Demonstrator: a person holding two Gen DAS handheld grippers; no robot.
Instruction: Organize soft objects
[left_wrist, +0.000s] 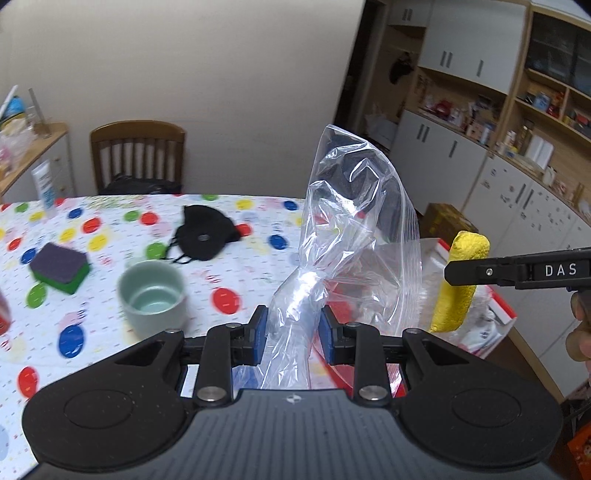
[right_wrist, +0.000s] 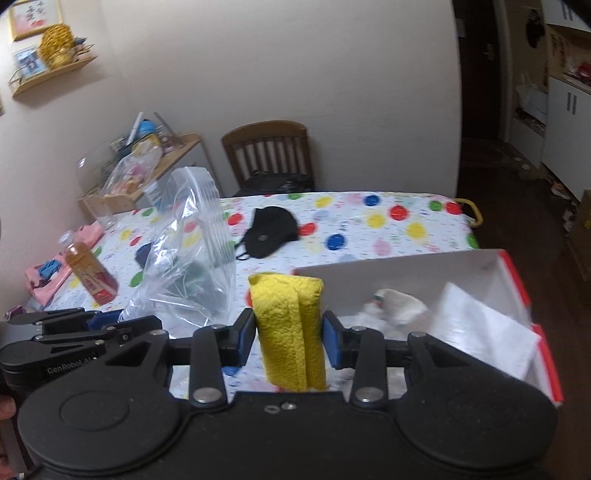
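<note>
The right gripper (right_wrist: 289, 328) clamps a folded yellow textured cloth (right_wrist: 290, 325) upright between its blue pads, above the polka-dot tablecloth (right_wrist: 388, 225). Just beside it on the left, the left gripper (right_wrist: 110, 321) holds a crumpled clear plastic zip bag (right_wrist: 192, 251). To the right stands an open white cardboard box with red edges (right_wrist: 406, 266); a black face mask (right_wrist: 269, 230) lies farther back.

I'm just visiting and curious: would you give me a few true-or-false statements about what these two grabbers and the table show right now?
1. The left gripper is shut on a clear bag. True.
2. The right gripper holds a black mask. False: it holds a yellow cloth; the mask lies on the table.
3. The green cup stands upright on the table. True.
4. The sponge is inside the bag. False: it lies on the table.
</note>
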